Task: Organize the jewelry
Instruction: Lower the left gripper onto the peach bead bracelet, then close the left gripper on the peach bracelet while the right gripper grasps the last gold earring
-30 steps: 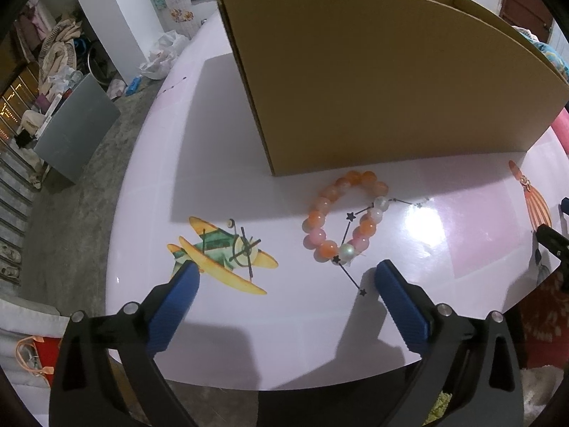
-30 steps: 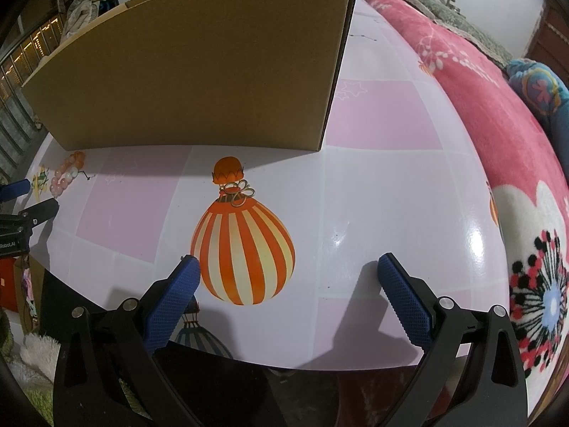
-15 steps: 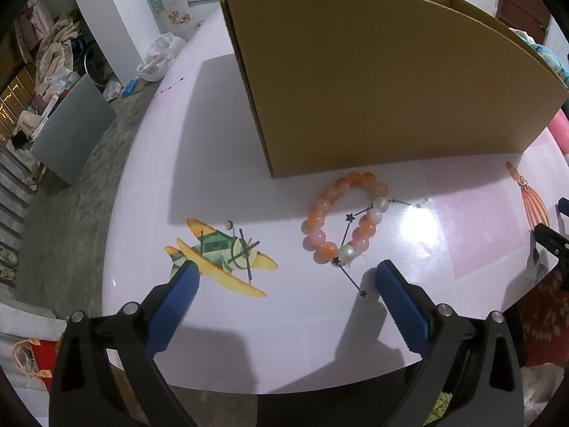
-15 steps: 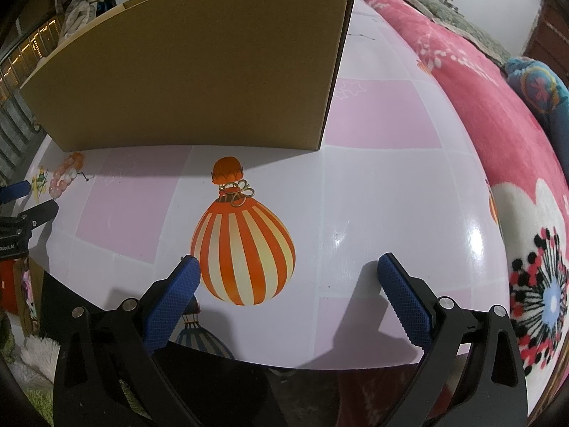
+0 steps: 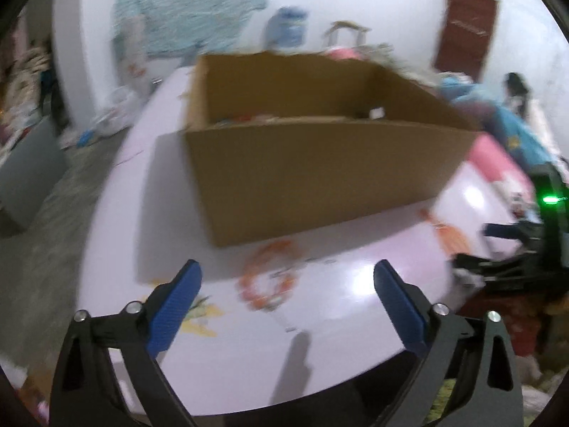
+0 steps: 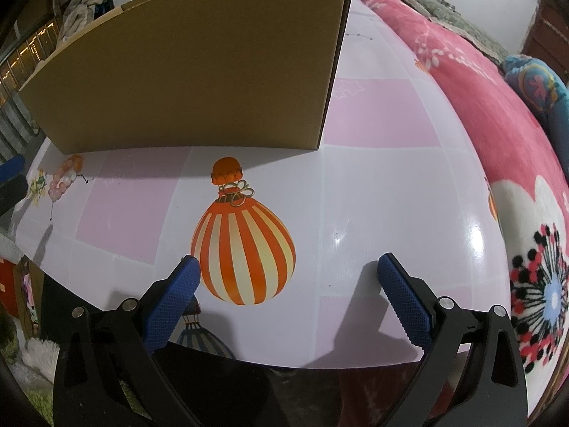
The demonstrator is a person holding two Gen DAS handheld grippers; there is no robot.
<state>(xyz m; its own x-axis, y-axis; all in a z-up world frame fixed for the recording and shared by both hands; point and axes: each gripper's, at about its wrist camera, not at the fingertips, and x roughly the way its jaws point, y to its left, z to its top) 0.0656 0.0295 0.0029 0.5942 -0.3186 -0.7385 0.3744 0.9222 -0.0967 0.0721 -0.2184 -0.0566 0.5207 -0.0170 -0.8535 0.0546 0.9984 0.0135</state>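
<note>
- My left tongs, jaws wide and just narrowing slightly, hang empty over the bead bracelet beside the cardboard box.
- My right tongs gape empty above the table.

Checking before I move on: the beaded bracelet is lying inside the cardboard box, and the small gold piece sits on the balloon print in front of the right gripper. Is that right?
Not quite. The beaded bracelet lies on the table in front of the cardboard box, not inside it; the left wrist view shows this, blurred. The small gold piece does sit on the balloon print, ahead of the right gripper.
</note>
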